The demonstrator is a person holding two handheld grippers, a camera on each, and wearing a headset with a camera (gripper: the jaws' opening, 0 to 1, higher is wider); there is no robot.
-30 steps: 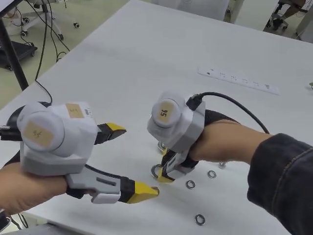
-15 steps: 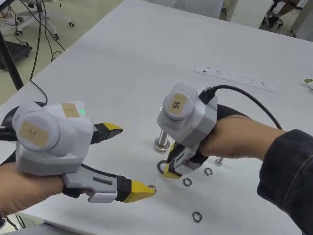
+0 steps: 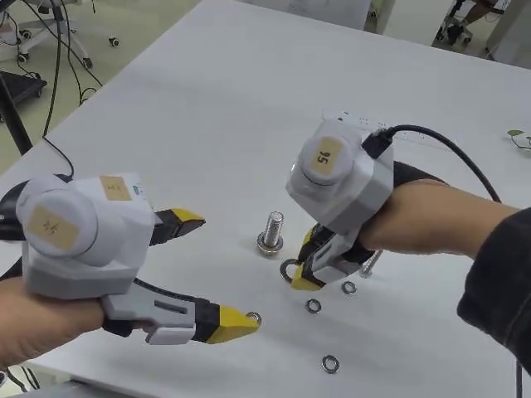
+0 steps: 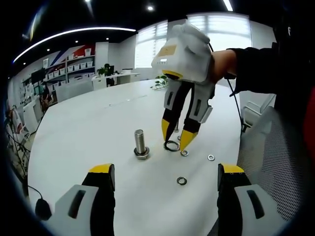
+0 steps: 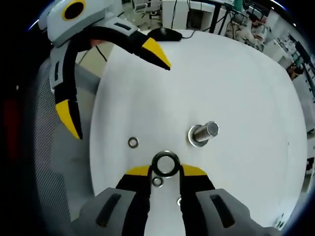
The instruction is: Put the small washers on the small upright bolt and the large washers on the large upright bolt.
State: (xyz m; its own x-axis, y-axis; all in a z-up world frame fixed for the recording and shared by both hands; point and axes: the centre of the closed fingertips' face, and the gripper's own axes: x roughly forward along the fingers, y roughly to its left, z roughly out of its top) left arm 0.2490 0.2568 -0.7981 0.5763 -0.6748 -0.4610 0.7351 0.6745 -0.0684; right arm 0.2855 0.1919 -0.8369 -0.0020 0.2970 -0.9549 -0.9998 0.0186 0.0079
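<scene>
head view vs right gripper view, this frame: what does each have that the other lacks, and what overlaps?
Head view adds: the small upright bolt just behind the right gripper, and that gripper's black cable.
Right gripper view adds: a look straight through the hole of the large washer pinched between its jaw tips, and the top end face of the large upright bolt.
Both: that bolt, the held washer, the open left gripper, and loose small washers on the white table.

Two bolts (image 3: 271, 232), four loose small washers (image 3: 313, 306)
</scene>
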